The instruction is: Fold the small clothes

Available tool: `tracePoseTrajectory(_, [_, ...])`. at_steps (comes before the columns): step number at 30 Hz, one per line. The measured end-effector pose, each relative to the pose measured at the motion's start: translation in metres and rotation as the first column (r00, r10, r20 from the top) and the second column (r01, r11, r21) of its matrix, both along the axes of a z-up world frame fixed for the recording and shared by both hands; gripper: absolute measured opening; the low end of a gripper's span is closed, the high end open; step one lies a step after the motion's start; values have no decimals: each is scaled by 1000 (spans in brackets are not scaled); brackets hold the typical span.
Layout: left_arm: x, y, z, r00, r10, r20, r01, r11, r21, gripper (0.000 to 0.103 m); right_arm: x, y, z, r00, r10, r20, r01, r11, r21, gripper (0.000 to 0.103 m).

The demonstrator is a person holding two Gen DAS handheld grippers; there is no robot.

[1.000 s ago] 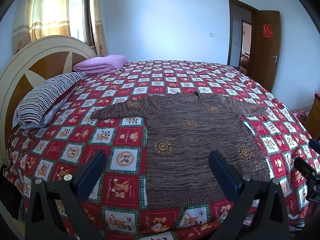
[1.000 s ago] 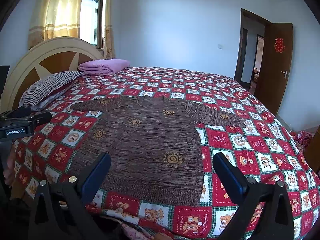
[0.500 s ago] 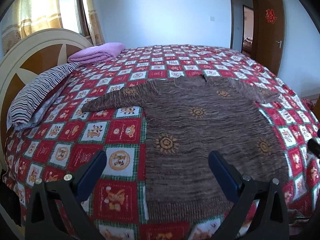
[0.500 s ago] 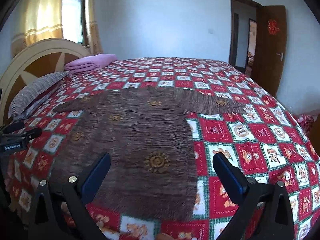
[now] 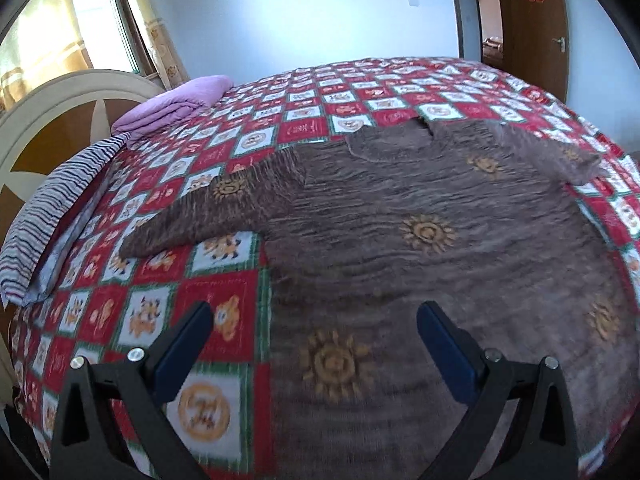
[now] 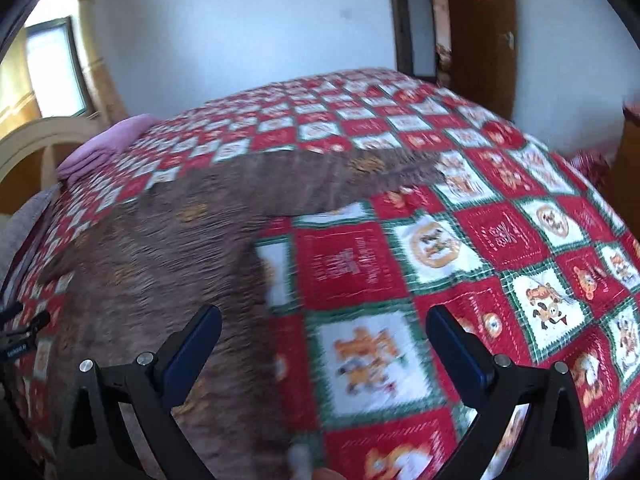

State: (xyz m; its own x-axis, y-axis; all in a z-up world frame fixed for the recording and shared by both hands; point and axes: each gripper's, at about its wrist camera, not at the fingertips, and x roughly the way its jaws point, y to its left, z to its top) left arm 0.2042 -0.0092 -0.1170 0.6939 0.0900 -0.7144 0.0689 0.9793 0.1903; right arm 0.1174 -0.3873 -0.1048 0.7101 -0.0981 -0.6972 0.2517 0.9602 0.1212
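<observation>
A brown knitted sweater (image 5: 420, 232) with yellow sun motifs lies flat on the bed, sleeves spread out to both sides. My left gripper (image 5: 314, 328) hangs open low over the sweater's left side edge, one finger over the quilt and one over the knit. In the right wrist view the same sweater (image 6: 160, 248) fills the left half, blurred by motion. My right gripper (image 6: 324, 332) is open above the sweater's right side edge, with nothing between its fingers. The left sleeve (image 5: 212, 212) and the right sleeve (image 6: 384, 172) lie stretched on the quilt.
A red, white and green patchwork quilt (image 5: 224, 292) covers the bed. A striped pillow (image 5: 44, 216) and a folded purple blanket (image 5: 176, 100) lie by the headboard (image 5: 48, 128) on the left. A brown door (image 5: 536, 20) stands open at the back right.
Both grippers have moved forward and down toward the bed, so the sweater looks much larger. The sweater itself has not moved. Both grippers stayed open.
</observation>
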Motion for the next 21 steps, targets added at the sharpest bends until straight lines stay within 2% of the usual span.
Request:
tracePoseTrajectory(3, [26, 0, -8, 1000, 19, -18, -19, 1000, 2, 103, 17, -31, -6, 999, -44, -8, 44, 997, 66, 102])
tracePoseTrajectory(5, [43, 0, -11, 999, 40, -15, -40, 999, 5, 103, 28, -52, -9, 996, -88, -11, 89, 992, 90, 98])
tracePoseTrajectory(7, [59, 1, -14, 998, 58, -12, -57, 998, 11, 103, 41, -73, -11, 994, -110, -19, 112, 987, 118, 80])
tracePoseTrajectory(9, [76, 3, -18, 996, 85, 3, -85, 996, 32, 103, 58, -94, -16, 990, -135, -44, 140, 981, 132, 70])
tracePoseTrajectory(11, [92, 5, -22, 994, 108, 7, -108, 993, 56, 103, 74, -116, -20, 983, -176, -52, 181, 975, 132, 67])
tracePoseTrajectory(13, [105, 8, -26, 991, 130, 1, -130, 990, 62, 103, 93, -135, -23, 977, -204, -58, 209, 970, 120, 55])
tracePoseTrajectory(16, [121, 12, -36, 986, 166, -22, -164, 985, 60, 103, 118, -160, -28, 966, -250, -64, 255, 962, 96, 55])
tracePoseTrajectory(20, [132, 8, -49, 981, 179, -71, -176, 983, 48, 103, 153, -187, -38, 957, -275, -91, 284, 952, 112, 55])
tracePoseTrajectory(21, [133, 7, -50, 981, 179, -72, -176, 983, 49, 103, 161, -190, -41, 958, -269, -100, 280, 953, 118, 51])
